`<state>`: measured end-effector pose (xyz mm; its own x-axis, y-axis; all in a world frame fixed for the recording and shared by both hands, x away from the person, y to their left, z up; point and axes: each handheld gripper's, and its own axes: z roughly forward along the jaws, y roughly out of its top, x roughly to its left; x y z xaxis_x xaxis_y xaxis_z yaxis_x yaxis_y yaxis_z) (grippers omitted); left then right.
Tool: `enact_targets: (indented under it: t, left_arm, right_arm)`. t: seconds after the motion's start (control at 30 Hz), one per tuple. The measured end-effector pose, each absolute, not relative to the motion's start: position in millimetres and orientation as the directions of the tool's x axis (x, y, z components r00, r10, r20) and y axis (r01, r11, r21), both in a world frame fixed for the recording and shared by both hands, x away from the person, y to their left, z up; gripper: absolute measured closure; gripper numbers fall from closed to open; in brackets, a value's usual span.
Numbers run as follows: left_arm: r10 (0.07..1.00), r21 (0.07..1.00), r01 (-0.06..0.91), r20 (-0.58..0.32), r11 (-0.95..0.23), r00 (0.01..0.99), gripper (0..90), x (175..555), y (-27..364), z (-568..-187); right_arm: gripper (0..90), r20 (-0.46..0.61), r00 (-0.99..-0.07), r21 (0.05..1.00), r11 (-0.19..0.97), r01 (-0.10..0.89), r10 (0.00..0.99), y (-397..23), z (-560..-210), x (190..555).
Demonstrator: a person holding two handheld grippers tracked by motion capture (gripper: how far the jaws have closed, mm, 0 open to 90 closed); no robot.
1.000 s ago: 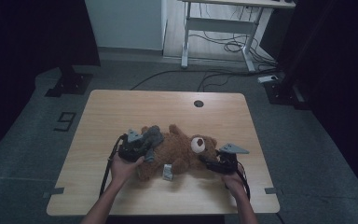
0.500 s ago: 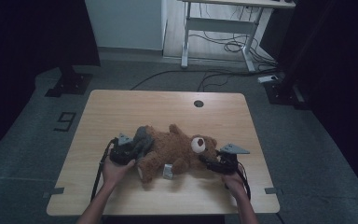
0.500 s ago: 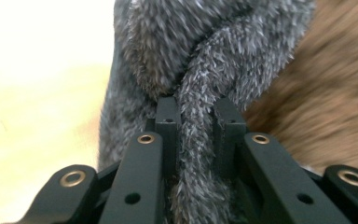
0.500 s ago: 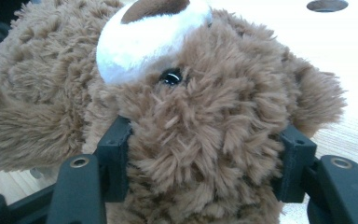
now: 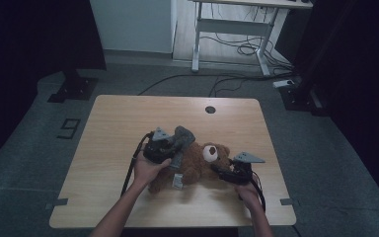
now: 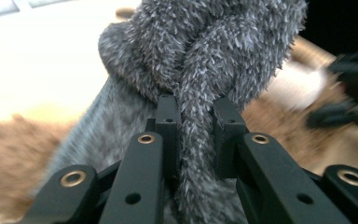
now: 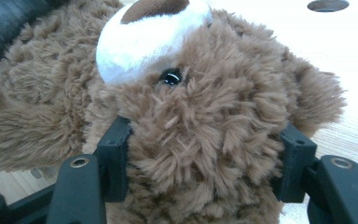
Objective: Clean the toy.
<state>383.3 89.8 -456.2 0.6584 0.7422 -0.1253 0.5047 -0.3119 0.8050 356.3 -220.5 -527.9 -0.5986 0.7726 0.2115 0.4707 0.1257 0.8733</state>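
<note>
On table point(image 5: 128, 123): left tool point(image 6: 193, 112) pinches grey scarf point(image 6: 200, 56); right tool point(image 7: 205, 163) clamps bear point(image 7: 205, 116) head; tag point(image 5: 177, 180) writing unreadable.

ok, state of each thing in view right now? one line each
teddy bear: lying on the table, head clamped.
grey fuzzy cloth: bunched, a fold pinched and lifted over the bear.
left gripper: shut on the grey fuzzy cloth.
right gripper: shut on the teddy bear's head.
table: holds the bear.
</note>
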Motion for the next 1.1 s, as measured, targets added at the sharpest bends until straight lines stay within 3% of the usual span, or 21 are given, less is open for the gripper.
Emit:
enact_targets:
  t: [0.07, 0.3, 0.77, 0.9, 1.1]
  left_arm:
    - [0.749, 0.808, 0.518, -0.152, -0.282, 0.645, 75.9, 385, 97, -460]
    - [0.834, 0.768, 0.563, -0.069, -0.306, 0.547, 76.2, 384, 126, -472]
    - [0.836, 0.7, 0.682, -0.232, -0.212, 0.497, 75.8, 366, 175, -533]
    - [0.823, 0.732, 0.657, -0.252, -0.182, 0.51, 75.8, 360, 182, -521]
    - [0.774, 0.826, 0.544, -0.246, -0.147, 0.584, 75.8, 342, 179, -477]
  right_arm:
    - [36.6, 0.216, -0.598, 0.874, 0.12, 0.471, 0.772, -220, -528, 356]
    - [36.7, 0.222, -0.589, 0.876, 0.107, 0.471, 0.777, -219, -529, 356]
    - [36.8, 0.23, -0.59, 0.873, 0.103, 0.476, 0.774, -221, -530, 356]
    - [36.8, 0.238, -0.587, 0.871, 0.097, 0.481, 0.774, -221, -530, 357]
    - [36.8, 0.243, -0.588, 0.871, 0.094, 0.483, 0.771, -222, -530, 357]
